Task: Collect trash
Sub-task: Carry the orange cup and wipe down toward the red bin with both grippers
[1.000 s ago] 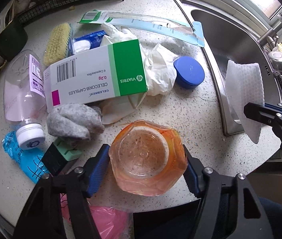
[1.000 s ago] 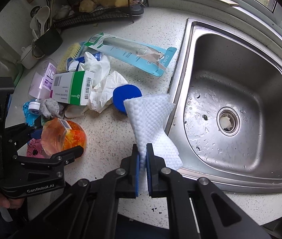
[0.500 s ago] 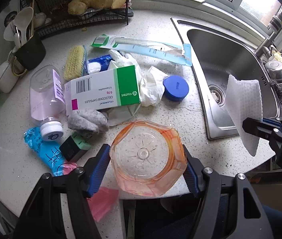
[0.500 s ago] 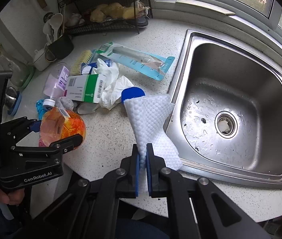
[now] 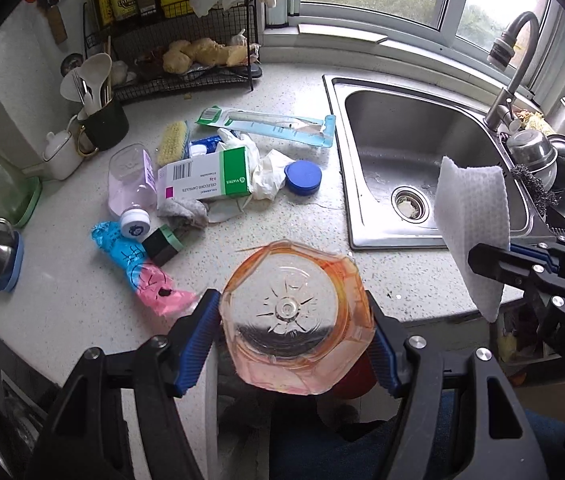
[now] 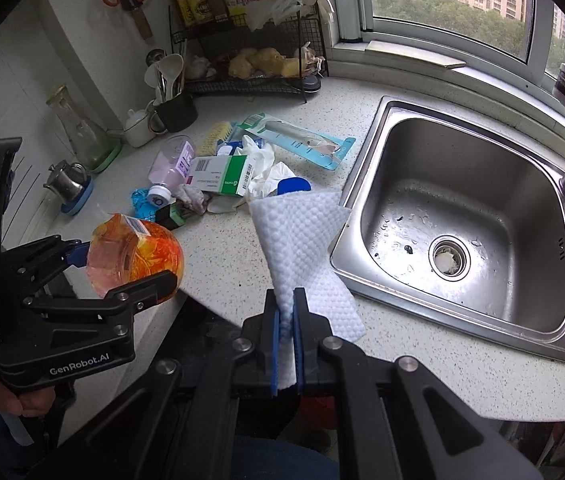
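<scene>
My left gripper (image 5: 294,336) holds the orange plastic container (image 5: 296,318) between its blue pads, bottom toward the lens, off the counter at its front edge. My right gripper (image 6: 286,322) is clamped tight on the white paper towel (image 6: 302,248), which stands up above the fingers, near the sink's (image 6: 462,216) front left corner.

The left view alone shows the container's clear base, the faucet (image 5: 510,60) and the dish pile at the sink's right. The right view alone shows the container's side with its barcode label, plus the hand (image 6: 14,398) under the left gripper.

Remaining trash lies clustered mid-counter: medicine box (image 5: 206,180), blue lid (image 5: 303,176), crumpled white wrapper (image 5: 268,174), blue-pink bag (image 5: 138,268). The countertop (image 5: 282,220) between this cluster and the front edge is bare. Both grippers hang at that edge, apart from each other.
</scene>
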A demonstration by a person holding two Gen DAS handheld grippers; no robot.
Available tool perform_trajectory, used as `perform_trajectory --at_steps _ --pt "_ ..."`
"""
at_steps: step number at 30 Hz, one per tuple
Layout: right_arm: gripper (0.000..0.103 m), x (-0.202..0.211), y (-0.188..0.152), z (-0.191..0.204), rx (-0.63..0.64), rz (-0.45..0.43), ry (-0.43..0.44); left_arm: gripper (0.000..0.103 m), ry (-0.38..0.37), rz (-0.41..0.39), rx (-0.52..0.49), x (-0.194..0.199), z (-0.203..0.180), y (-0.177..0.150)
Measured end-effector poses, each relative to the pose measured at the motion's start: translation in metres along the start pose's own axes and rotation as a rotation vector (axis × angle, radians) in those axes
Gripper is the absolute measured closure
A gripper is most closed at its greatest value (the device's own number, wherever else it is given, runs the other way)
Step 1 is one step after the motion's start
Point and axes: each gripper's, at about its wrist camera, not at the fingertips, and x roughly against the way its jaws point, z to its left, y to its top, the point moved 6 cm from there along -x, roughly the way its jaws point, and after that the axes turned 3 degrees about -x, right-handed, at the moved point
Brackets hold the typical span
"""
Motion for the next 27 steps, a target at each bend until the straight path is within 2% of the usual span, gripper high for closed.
perform_trajectory --at_steps 6,15,20,27 --pt "0.097 0.023 -0.037 0.001 0.035 -0.002 0.033 0.037 0.027 0.004 0.053 0.024 -0.029 -0.04" --pt "0.097 0.036 -0.098 -0.004 0.07 0.062 0.058 0.037 0.039 0.058 0.084 0.042 -0.069 -0.103" --pt "0.097 0.03 -0.119 -0.007 0.05 0.107 0.075 0.037 0.048 0.107 0.056 0.034 -0.085 -0.129" --pt "0.097 0.001 -0.152 -0.014 0.018 0.196 0.073 0.037 -0.002 0.2 0.053 -0.004 -0.095 -0.157"
